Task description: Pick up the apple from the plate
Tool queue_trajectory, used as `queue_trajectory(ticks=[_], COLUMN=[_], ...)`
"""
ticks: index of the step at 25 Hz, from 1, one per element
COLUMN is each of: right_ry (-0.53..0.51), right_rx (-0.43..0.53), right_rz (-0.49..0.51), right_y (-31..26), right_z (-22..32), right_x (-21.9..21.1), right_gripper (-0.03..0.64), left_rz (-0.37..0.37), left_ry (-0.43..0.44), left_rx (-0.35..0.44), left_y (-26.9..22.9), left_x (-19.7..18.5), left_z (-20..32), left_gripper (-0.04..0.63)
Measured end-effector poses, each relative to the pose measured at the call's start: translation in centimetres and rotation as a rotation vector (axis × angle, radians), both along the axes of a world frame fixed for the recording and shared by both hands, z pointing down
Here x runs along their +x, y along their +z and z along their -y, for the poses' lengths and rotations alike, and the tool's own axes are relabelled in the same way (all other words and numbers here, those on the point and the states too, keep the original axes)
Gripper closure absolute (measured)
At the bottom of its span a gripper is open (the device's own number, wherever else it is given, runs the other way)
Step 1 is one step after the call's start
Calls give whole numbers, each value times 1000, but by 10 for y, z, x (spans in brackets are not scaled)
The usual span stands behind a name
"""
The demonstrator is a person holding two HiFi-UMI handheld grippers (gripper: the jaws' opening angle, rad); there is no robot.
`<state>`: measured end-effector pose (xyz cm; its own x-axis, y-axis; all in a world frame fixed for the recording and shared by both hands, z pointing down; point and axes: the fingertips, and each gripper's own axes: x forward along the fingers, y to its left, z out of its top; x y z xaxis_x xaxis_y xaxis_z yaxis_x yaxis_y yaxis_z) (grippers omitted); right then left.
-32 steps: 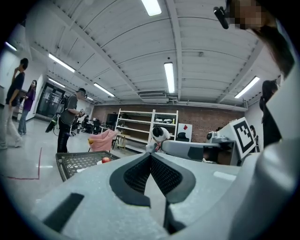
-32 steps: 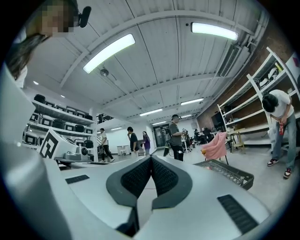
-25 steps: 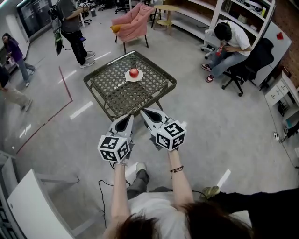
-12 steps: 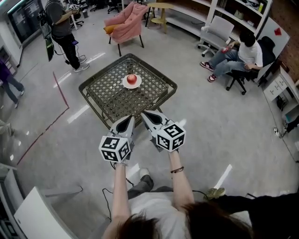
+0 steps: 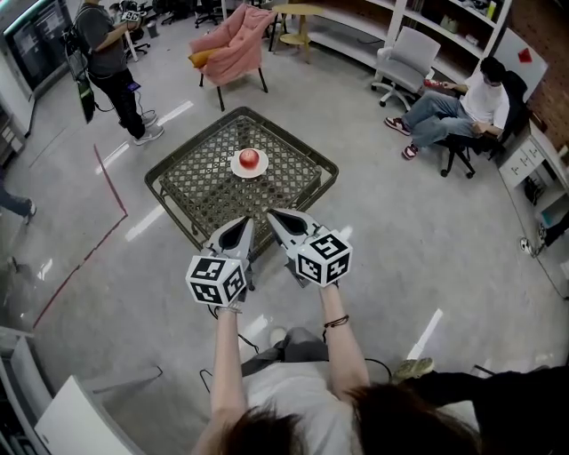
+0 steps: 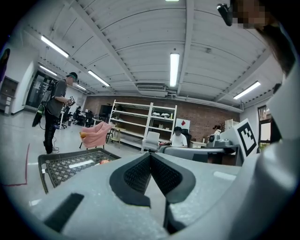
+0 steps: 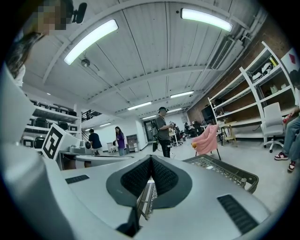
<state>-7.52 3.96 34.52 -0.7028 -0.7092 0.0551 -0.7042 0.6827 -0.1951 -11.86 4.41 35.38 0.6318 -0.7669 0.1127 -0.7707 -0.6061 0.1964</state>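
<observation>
A red apple (image 5: 250,158) sits on a small white plate (image 5: 237,167) in the middle of a dark metal mesh table (image 5: 191,182). My left gripper (image 5: 242,221) and right gripper (image 5: 272,214) hang side by side over the table's near edge, well short of the plate. Both are shut with nothing between the jaws. In the left gripper view the jaws meet at a point (image 6: 150,154), and the apple (image 6: 104,161) shows low over the table (image 6: 61,166). In the right gripper view the jaws (image 7: 150,157) also touch, with the table (image 7: 225,172) to the right.
A pink chair (image 5: 231,49) stands beyond the table. A standing person (image 5: 107,62) is at the far left, a seated person (image 5: 462,102) on an office chair at the right. White shelving (image 5: 427,27) lines the back wall. Red tape (image 5: 111,191) marks the floor.
Both grippers have moved forward toward the table, side by side and still shut. The table and apple now lie closer to them in the head view.
</observation>
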Motion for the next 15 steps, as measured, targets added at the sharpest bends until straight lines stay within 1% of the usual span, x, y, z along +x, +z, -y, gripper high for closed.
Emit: queue_trajectory(ticks=[7, 15], right_ry=[-4, -14], right_rx=[-17, -40], right_rz=[18, 15], right_y=[2, 10], right_z=[19, 43], right_x=[-4, 0], right_gripper=[607, 607], left_rz=[6, 2], left_ry=[-1, -4], left_rx=[-7, -26], left_y=[3, 10], left_x=[-5, 0], left_z=[17, 42], left_gripper=[584, 584])
